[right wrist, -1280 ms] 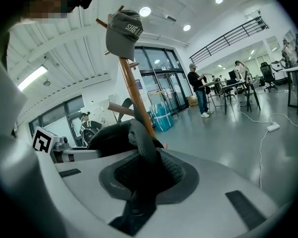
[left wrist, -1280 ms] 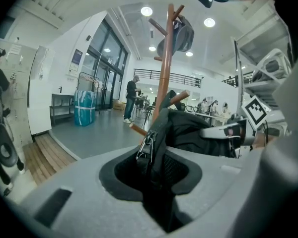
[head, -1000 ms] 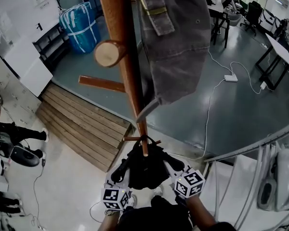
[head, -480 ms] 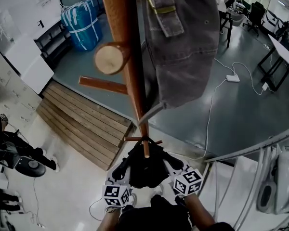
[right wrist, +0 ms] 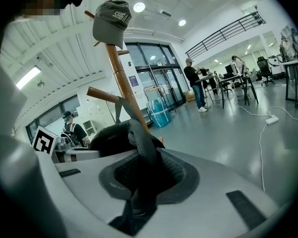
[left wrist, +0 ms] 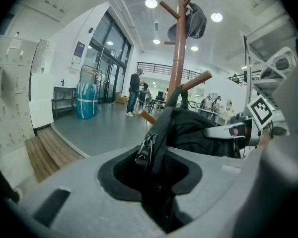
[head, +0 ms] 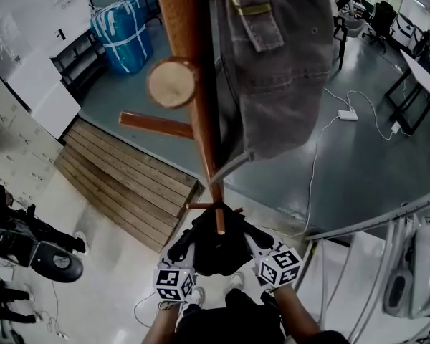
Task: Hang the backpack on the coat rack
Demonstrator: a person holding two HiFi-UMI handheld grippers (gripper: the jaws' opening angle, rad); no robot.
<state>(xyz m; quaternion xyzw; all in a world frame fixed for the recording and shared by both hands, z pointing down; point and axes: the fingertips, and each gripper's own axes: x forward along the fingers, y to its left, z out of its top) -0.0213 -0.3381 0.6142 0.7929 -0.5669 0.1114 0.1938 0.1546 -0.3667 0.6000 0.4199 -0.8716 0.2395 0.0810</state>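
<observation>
A black backpack (head: 216,248) hangs low against the wooden coat rack pole (head: 201,113), held between both grippers. My left gripper (head: 182,249) is shut on its left shoulder strap (left wrist: 156,138), where a metal buckle shows. On the other side my right gripper (head: 256,240) is shut on the right strap (right wrist: 141,148). In the left gripper view the backpack (left wrist: 198,133) sits just below a slanted wooden peg (left wrist: 196,81). In the right gripper view the backpack (right wrist: 111,135) lies under another peg (right wrist: 105,95). A grey cap (head: 276,63) hangs near the rack's top.
Round peg ends (head: 172,83) and a side peg (head: 158,125) stick out of the pole above the backpack. Wooden steps (head: 122,185) lie to the left, a blue wrapped bundle (head: 118,31) behind them. A white cable and power strip (head: 347,115) cross the grey floor. People stand in the background.
The view has shifted slightly, so the pole and cap sit a little further right. Both grippers and the backpack stay almost where they were, low at the pole.
</observation>
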